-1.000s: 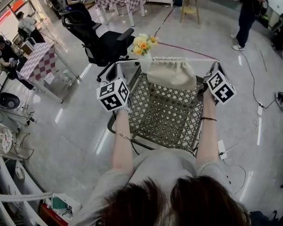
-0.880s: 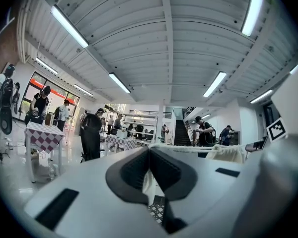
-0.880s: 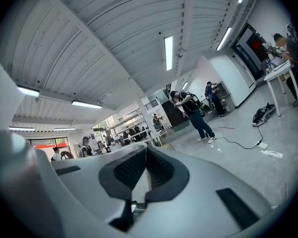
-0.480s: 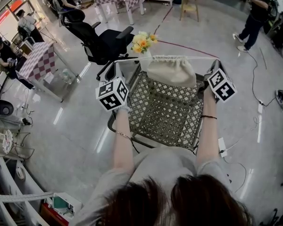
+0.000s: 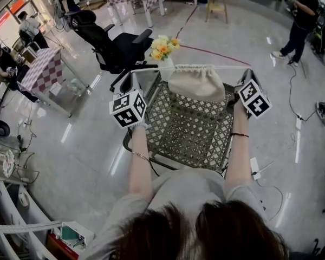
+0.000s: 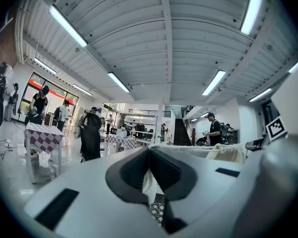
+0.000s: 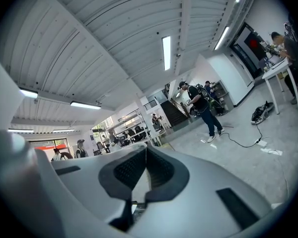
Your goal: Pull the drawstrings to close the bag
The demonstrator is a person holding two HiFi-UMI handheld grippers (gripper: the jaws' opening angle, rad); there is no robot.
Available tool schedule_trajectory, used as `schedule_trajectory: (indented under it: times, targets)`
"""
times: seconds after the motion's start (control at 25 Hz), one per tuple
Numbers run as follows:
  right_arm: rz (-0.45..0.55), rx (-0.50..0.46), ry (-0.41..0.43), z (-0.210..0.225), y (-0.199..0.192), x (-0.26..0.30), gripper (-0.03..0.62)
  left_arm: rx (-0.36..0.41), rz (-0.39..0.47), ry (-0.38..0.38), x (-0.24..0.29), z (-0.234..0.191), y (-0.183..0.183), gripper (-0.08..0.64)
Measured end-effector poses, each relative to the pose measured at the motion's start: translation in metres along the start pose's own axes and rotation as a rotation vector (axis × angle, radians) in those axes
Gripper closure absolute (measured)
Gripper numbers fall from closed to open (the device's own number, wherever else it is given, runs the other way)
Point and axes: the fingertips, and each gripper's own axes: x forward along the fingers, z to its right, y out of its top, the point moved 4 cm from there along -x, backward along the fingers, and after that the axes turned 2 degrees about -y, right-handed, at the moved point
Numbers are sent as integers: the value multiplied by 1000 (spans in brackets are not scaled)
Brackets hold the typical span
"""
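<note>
The left hand-held gripper, left of a cream fabric drawstring bag, is clenched on the thin white drawstring, which runs taut to the bag's gathered top. Yellow and white flowers stand just behind the bag's left side. The bag sits at the far edge of a table with a grey lattice-patterned top. Right of the bag, the right hand-held gripper is clenched on the drawstring's other end.
</note>
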Motion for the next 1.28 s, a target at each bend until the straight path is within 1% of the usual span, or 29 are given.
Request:
schedule_trajectory:
  times: [0.24,0.68,0.92,1.28]
  targets:
    - [10,-55,15,1,2,1,571,31,-11,-7,2,1,-2,532]
    - [13,-108,22,3,4,-1,571,81,-12,-22,0,5,-4,532]
    - [24,-154,29,3,5,0,571,96,-7,-23,2,5,-4,532]
    - [23,-181,27,2,5,-2,571,100,-7,-21,-2,4,-4,532]
